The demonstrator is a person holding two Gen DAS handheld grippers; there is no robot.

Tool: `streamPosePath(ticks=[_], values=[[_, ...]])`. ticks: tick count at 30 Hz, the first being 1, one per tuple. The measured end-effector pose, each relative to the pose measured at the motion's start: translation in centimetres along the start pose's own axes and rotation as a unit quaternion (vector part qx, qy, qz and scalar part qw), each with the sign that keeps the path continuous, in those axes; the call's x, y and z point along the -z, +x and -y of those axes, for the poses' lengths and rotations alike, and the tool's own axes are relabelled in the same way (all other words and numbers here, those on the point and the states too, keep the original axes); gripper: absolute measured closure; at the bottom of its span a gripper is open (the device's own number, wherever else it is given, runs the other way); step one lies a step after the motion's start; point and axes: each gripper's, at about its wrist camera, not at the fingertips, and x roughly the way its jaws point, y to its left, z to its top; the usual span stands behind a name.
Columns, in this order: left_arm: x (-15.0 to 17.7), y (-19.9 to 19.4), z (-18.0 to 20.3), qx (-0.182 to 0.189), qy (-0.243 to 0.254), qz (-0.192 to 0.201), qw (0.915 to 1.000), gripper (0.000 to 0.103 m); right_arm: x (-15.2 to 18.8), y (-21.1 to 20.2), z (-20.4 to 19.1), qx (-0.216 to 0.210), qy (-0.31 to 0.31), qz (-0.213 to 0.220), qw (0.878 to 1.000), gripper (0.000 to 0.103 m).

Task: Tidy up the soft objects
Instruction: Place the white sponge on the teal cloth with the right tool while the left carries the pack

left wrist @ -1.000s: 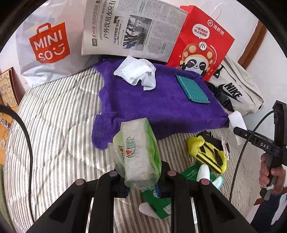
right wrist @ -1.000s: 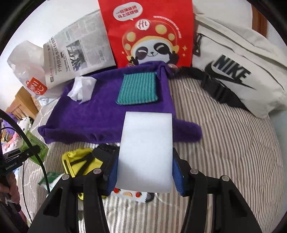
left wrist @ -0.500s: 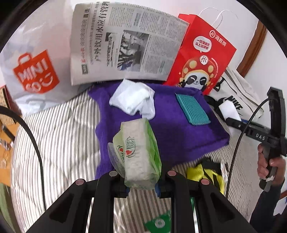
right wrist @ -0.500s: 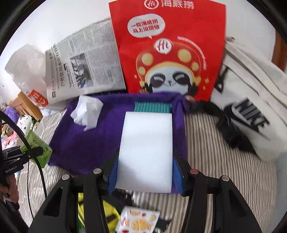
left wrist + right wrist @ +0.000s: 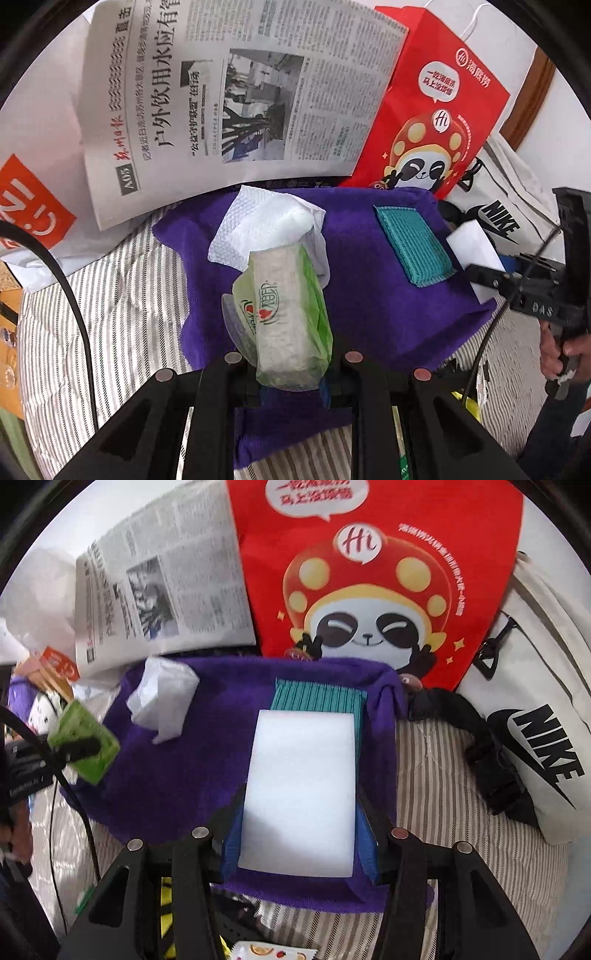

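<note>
My left gripper [image 5: 290, 363] is shut on a green tissue pack [image 5: 284, 314] and holds it over the near part of the purple towel [image 5: 373, 314]. My right gripper [image 5: 301, 843] is shut on a white sponge [image 5: 301, 794], held over the towel's [image 5: 177, 775] right side, just before a teal cloth [image 5: 317, 698]. A crumpled white tissue [image 5: 262, 225] lies at the towel's back left. In the left wrist view the right gripper [image 5: 491, 275] with the sponge [image 5: 472, 247] hovers by the teal cloth [image 5: 413, 243].
The towel lies on a striped bed [image 5: 122, 295]. Behind it stand a newspaper [image 5: 240, 92], a red panda bag [image 5: 436, 122] and a Miniso bag [image 5: 29, 206]. A white Nike bag [image 5: 535, 720] with a black strap lies at the right. Yellow items [image 5: 166, 890] lie near the front.
Both grippers have moved forward over the purple towel with their loads. The sponge now hangs just before the teal cloth; the tissue pack is near the white tissue.
</note>
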Motion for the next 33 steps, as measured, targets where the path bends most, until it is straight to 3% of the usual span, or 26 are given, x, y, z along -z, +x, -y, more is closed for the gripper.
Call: streamPosePath(ticks=[13,26,30,33], values=[[0.7,0.8,-0.9,-0.006,-0.008,-0.008,0.9999,0.084,0.8,2.7,0.7,0.003,-0.012,-0.05,0.999,0.051],[1.1,2.1,-0.6,-0.014,-0.001,-0.023,0.9996,0.084,1.6,4.2,1.0,0.004,-0.027,-0.074,0.997,0.051],[1.2,2.2,-0.7,-0.01,-0.005,-0.02,0.9997,0.084,1.6,4.0,0.8,0.007,-0.036,-0.076,0.996,0.042],[1.2,2.2,-0.8,-0.007,-0.009,-0.017,0.9998,0.084,1.5,3.4,0.5,0.007,-0.043,-0.061,0.997,0.024]])
